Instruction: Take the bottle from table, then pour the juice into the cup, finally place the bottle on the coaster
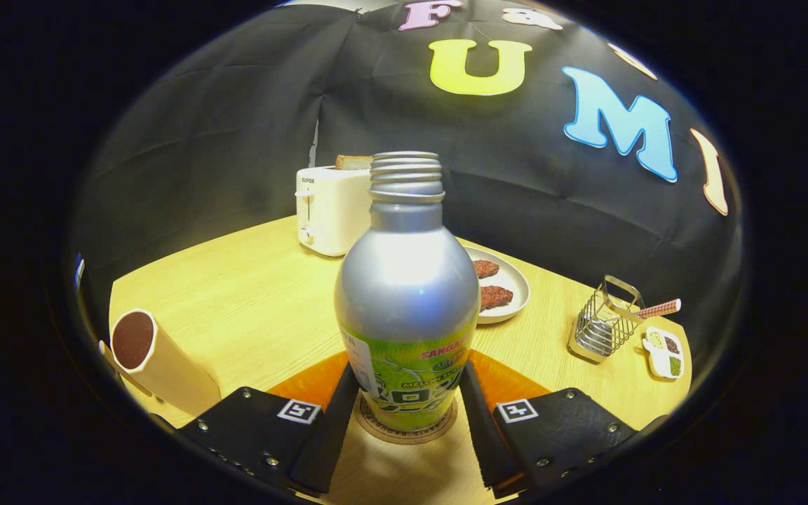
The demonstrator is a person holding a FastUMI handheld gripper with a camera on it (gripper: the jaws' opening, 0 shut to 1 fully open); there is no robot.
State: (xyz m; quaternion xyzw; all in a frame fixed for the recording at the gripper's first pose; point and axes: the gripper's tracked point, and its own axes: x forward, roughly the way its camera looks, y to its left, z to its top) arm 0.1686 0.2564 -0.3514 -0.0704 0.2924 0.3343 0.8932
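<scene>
A silver bottle [407, 280] with a green label and an open threaded neck stands upright on a round brown coaster [439, 431]. My gripper [409, 373] holds it low on the label, with both fingers pressed against its sides. To the left of my fingers stands a cream cup [158, 361], and dark liquid shows in its mouth. The bottle's body hides the back half of the coaster.
An orange mat [309, 384] lies under the coaster on the wooden table [236, 294]. Beyond the bottle stand a white toaster [330, 207] with bread in it and a plate [513, 280] of brown food. Right of the fingers are a wire basket [600, 326] and a small condiment dish [665, 352].
</scene>
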